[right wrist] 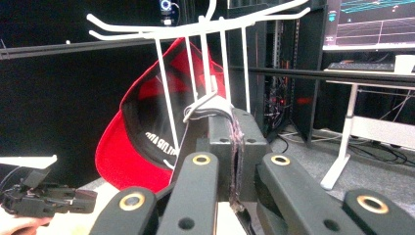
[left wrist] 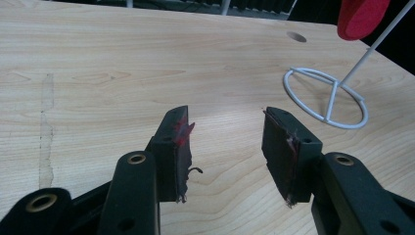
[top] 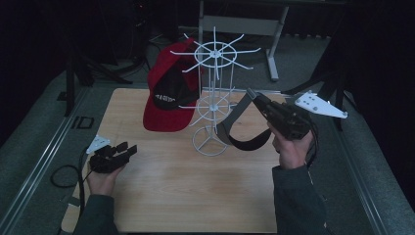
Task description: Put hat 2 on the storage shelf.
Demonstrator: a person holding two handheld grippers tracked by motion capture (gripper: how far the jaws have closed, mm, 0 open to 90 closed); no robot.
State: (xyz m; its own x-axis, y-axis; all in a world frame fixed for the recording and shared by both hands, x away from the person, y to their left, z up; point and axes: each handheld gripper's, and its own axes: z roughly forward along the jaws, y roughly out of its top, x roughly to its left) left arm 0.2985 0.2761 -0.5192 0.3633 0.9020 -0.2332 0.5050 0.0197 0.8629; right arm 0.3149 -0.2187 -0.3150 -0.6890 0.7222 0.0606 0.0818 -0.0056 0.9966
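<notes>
Grey strap [top: 234,122] pinched in the closed right gripper [top: 254,95] rises toward the white rack [top: 214,93] at eleven o'clock for hanging, while the left gripper [top: 128,149] waits open.

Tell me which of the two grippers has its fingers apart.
The left gripper, low over the table with nothing between its fingers. The right gripper is clamped on the grey strap.

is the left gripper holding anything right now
No, in the left gripper view the left gripper has its fingers spread apart over the bare wooden table with nothing between them.
</notes>
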